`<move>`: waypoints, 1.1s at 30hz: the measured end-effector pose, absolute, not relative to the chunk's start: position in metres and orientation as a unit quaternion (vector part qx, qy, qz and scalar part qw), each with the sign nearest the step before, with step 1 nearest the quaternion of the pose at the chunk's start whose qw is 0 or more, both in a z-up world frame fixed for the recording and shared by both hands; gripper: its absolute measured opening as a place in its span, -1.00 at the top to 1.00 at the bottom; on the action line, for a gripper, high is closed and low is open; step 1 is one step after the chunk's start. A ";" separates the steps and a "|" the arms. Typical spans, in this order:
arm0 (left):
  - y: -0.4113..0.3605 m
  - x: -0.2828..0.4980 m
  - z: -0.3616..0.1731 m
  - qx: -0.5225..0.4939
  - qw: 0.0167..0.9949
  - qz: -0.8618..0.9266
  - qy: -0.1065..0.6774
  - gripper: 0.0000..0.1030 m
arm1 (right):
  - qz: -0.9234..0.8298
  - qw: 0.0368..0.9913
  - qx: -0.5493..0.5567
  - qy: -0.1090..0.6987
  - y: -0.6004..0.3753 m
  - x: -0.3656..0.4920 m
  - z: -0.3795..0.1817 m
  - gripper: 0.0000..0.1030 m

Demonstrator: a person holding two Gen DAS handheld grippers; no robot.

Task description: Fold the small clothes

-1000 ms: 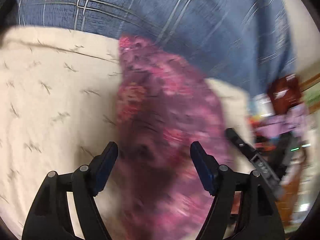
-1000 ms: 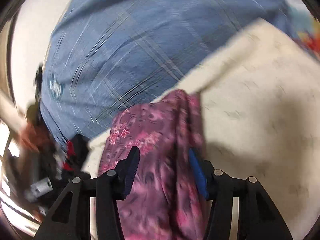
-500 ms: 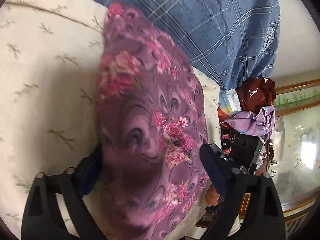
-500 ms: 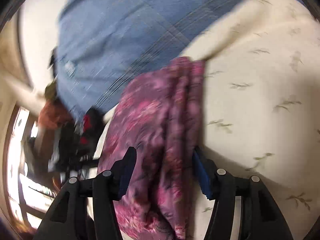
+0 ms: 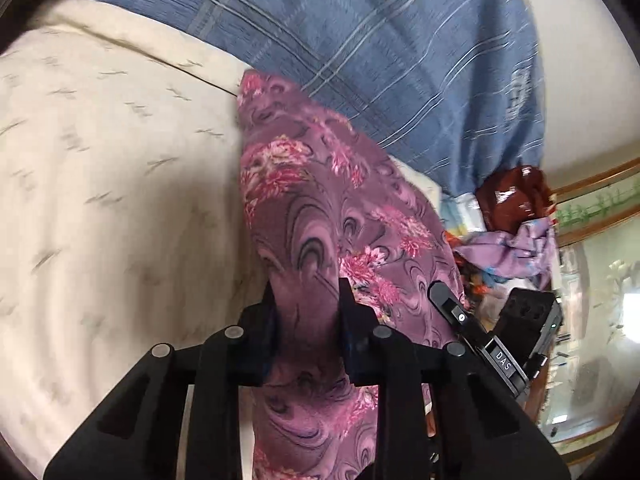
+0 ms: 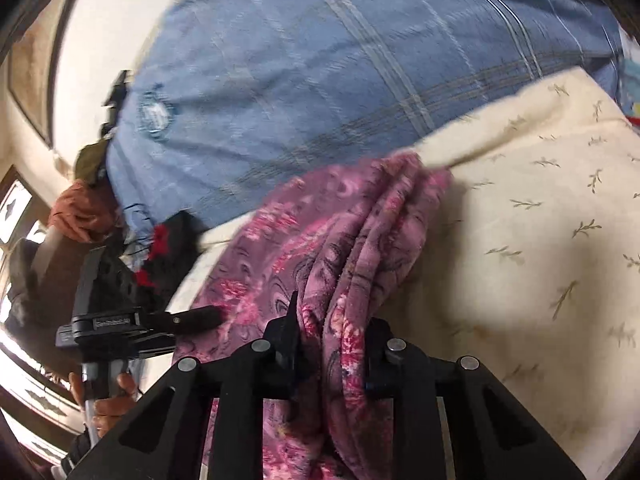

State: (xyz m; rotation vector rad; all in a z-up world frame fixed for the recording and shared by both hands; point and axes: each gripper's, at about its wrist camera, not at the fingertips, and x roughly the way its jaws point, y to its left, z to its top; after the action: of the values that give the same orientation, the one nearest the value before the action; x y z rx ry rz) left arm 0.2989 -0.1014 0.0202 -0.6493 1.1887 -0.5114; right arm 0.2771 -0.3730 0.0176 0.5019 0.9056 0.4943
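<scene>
On the bed, both fingers (image 5: 269, 312) pinch purple garment (image 5: 320, 200).

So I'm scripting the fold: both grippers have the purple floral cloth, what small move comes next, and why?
Probably lift and draw the two apart. The left gripper and right gripper have just closed on bunched folds of the purple floral cloth, which needs spreading flat.

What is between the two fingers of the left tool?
A bunched fold of the purple floral garment fills the gap in the left tool, whose jaws have just closed on it; the left wrist view shows this.
</scene>
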 end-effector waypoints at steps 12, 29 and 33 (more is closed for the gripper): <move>-0.019 0.198 -0.019 -0.229 0.778 -0.174 0.559 0.29 | 0.277 0.814 0.246 0.447 -0.307 0.173 -0.010 0.56; -0.083 0.248 0.015 0.006 0.867 -0.143 0.477 -0.13 | 0.203 0.895 0.061 0.392 -0.285 0.211 0.020 0.43; -0.083 0.274 -0.022 0.029 0.854 -0.116 0.506 -0.56 | 0.182 0.878 0.038 0.440 -0.280 0.238 -0.022 0.62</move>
State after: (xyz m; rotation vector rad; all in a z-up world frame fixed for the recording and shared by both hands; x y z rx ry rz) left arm 0.2741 -0.0829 -0.0217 0.0609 1.0635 -0.2449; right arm 0.2378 -0.2801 -0.0224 0.0787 0.9177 0.3803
